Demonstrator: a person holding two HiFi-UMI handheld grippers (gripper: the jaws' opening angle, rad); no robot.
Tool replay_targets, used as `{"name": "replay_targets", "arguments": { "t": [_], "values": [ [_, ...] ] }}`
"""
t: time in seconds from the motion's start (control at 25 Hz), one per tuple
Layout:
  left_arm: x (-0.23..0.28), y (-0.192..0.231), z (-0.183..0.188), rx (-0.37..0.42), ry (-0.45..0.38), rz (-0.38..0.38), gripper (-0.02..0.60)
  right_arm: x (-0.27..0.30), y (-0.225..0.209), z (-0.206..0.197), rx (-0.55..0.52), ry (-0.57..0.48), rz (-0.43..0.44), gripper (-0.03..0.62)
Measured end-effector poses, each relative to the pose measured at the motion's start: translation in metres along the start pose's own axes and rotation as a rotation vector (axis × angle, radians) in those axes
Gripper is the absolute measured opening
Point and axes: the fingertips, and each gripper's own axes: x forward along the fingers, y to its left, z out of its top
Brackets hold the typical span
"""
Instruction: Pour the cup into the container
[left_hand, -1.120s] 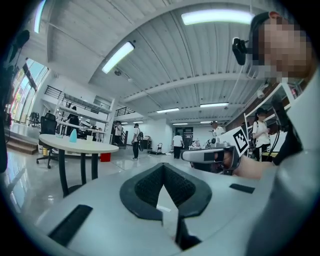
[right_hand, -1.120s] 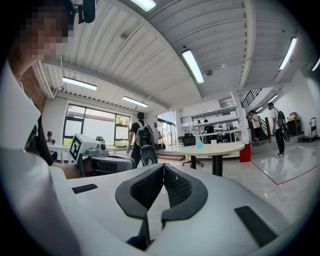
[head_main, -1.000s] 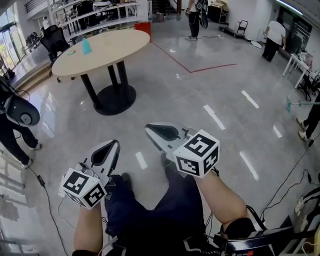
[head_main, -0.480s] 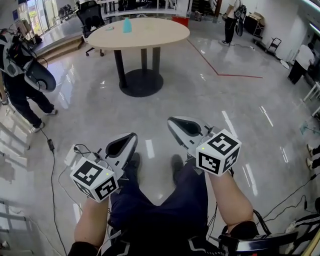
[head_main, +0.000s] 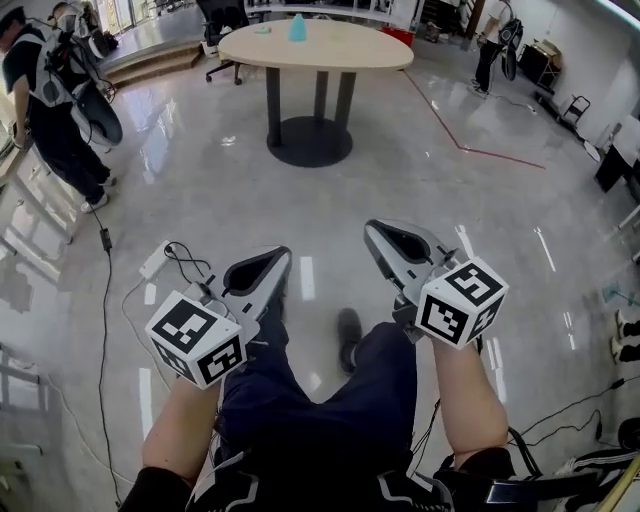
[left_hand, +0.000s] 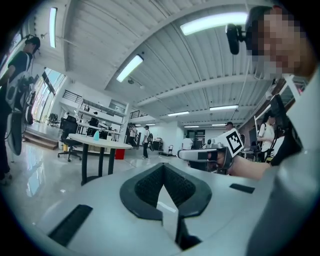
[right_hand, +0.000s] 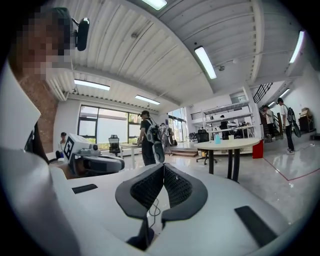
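Observation:
A light-blue cup (head_main: 297, 28) stands on the oval wooden table (head_main: 345, 50) far ahead. A small pale object (head_main: 262, 29) lies left of it, too small to tell what it is. The person holds both grippers level over their legs, far from the table. My left gripper (head_main: 284, 254) is shut with nothing in it, and so is my right gripper (head_main: 371, 229). The left gripper view shows its pads meeting at the tip (left_hand: 163, 166), with the table (left_hand: 102, 143) and cup (left_hand: 96, 135) beyond. In the right gripper view, the cup (right_hand: 217, 139) shows past the shut jaws (right_hand: 163, 167).
A person with a backpack (head_main: 55, 95) stands at the left. A power strip and cable (head_main: 165, 262) lie on the glossy floor by the left gripper. An office chair (head_main: 222, 22) stands behind the table. A red line (head_main: 480, 152) runs across the floor at right.
The person has walked toward the table, carrying both shut grippers along. The table now sits nearer the middle of the head view, and the person with the backpack shows more fully at left.

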Motion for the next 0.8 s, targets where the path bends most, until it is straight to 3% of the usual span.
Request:
{"name": "replay_targets", "arguments": {
  "t": [0.16, 0.4, 0.8],
  "values": [
    [-0.013, -0.01, -0.001, 0.008, 0.014, -0.01, -0.003, -0.008, 0.014, 0.004, -0.01, -0.004, 0.001, 0.008],
    [-0.001, -0.007, 0.015, 0.021, -0.006, -0.016, -0.003, -0.015, -0.012, 0.021, 0.008, -0.04, -0.073, 0.008],
    [0.004, 0.028, 0.022, 0.01, -0.027, 0.068, -0.003, -0.011, -0.041, 0.015, 0.039, -0.072, -0.13, 0.006]
  ]
}}
